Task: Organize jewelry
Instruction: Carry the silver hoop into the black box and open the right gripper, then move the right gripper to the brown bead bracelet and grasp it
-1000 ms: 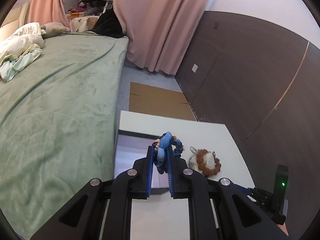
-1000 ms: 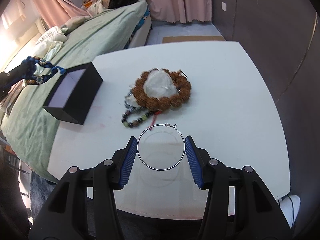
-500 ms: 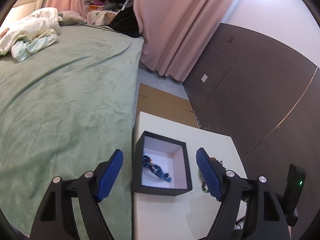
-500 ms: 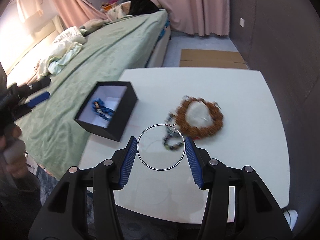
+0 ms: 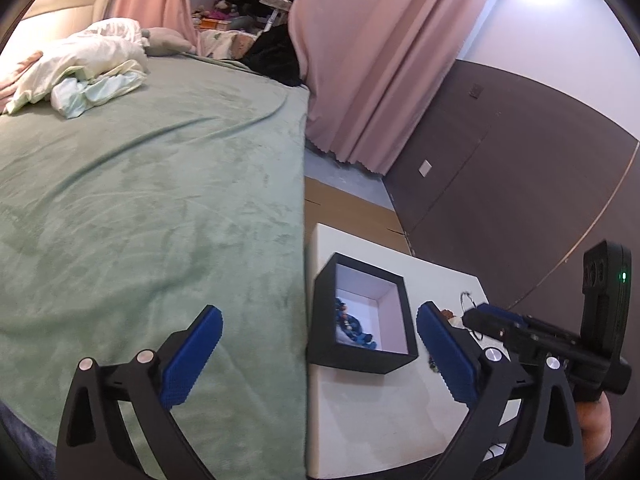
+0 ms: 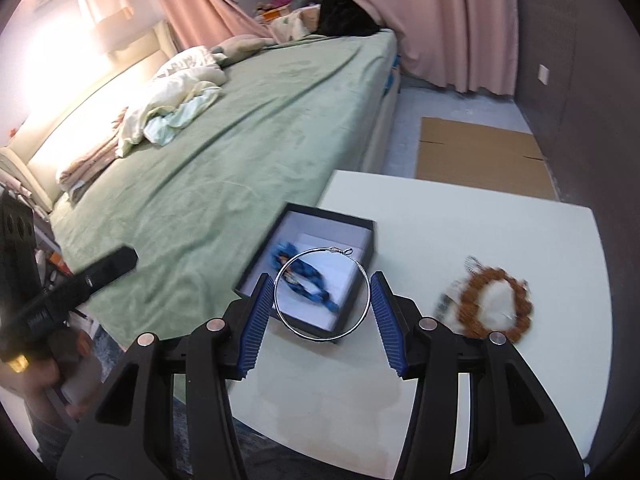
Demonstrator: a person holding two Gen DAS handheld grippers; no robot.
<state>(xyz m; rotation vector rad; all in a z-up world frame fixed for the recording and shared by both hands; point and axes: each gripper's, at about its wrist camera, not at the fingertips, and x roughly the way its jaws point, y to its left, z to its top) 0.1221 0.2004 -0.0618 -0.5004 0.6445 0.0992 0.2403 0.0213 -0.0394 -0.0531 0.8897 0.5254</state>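
Blurring hides detail of the brown bead bracelet (image 6: 496, 304) beside the black box (image 6: 316, 220).

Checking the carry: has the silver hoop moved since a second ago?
Yes. Clamped in the right gripper, the silver hoop went from above bare table near the brown bracelet to over the black box.

Right gripper (image 6: 322, 312) holds a thin silver hoop (image 6: 322, 293) between its pads, above an open black box (image 6: 362, 227) on the white table (image 6: 480, 232). Blue beads (image 6: 308, 280) lie inside. Brown bead bracelet (image 6: 496, 304) lies to the right.
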